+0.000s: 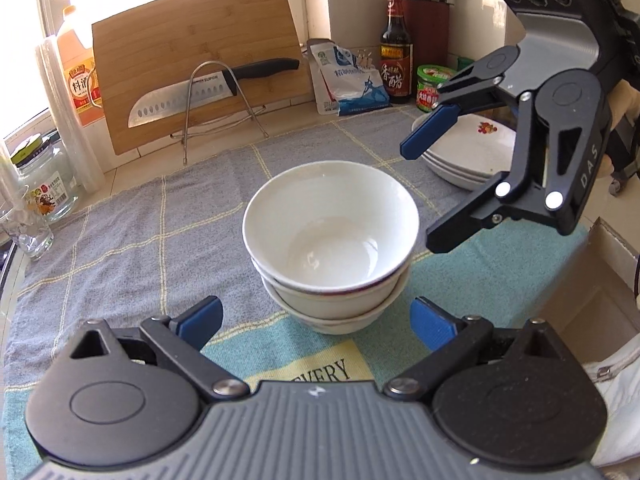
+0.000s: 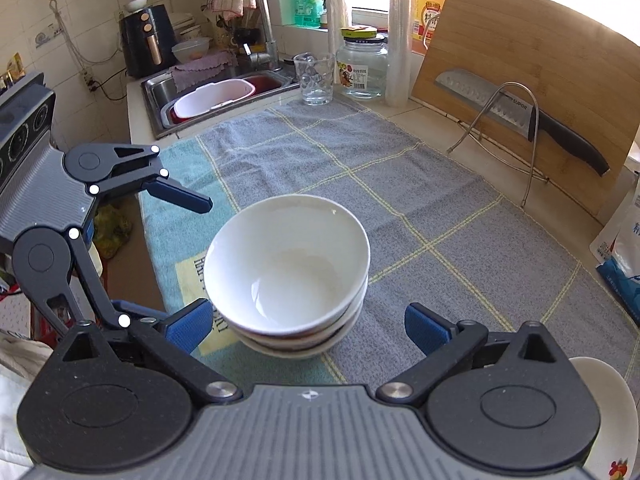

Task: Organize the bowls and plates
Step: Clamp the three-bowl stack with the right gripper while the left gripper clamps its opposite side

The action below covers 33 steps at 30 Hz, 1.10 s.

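A stack of three white bowls [image 1: 330, 240] stands on the towel; it also shows in the right wrist view [image 2: 288, 272]. My left gripper [image 1: 316, 326] is open and empty just in front of the stack, also visible in the right wrist view [image 2: 168, 260]. My right gripper [image 2: 308, 328] is open and empty, its fingers on either side of the stack's near edge; in the left wrist view it [image 1: 428, 192] hovers to the right of the bowls. A stack of white plates [image 1: 476, 152] with a flower print sits at the back right, its rim also visible at the right wrist view's corner [image 2: 612, 412].
A grey and teal towel [image 1: 132, 240] covers the counter. A cutting board [image 1: 200, 60] with a knife [image 1: 192, 96] on a wire rack leans at the back. Bottles [image 1: 396, 48], a salt bag [image 1: 352, 84], a jar [image 1: 44, 180] and a glass [image 2: 314, 78] line the edges. The sink [image 2: 208, 92] lies far left.
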### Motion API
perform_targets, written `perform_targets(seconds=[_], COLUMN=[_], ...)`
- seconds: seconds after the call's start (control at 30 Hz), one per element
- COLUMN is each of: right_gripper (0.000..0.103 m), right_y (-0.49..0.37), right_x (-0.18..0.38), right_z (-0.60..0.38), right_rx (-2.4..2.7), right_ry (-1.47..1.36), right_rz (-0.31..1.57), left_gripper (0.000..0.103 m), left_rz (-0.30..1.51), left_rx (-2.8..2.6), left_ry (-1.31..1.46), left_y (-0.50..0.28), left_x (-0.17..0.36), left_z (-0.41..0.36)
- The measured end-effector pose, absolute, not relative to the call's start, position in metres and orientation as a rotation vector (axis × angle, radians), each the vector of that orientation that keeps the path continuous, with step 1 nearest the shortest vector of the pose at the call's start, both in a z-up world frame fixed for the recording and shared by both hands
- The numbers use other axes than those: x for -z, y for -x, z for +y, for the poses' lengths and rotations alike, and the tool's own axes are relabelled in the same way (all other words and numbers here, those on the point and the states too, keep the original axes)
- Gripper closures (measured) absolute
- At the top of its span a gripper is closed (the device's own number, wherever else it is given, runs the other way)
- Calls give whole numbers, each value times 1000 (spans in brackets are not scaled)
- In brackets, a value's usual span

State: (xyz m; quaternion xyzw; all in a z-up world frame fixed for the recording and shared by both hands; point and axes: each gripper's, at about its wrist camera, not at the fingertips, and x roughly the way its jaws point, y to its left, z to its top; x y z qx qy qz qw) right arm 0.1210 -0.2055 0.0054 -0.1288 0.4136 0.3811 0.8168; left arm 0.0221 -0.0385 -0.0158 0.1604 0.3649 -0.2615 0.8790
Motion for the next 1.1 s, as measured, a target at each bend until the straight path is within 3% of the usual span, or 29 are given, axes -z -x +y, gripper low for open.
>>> perform_targets(seconds=[1.1], right_gripper=[0], right_y=[-113], right_x=[81], right_z=[-180], right_rx=[-669], right_ry=[357], right_rz=[996], left_gripper=[5], left_rz=[776], left_rx=[922], left_ry=[-524], left_y=[-88], left_x=[72], left_z=[-15])
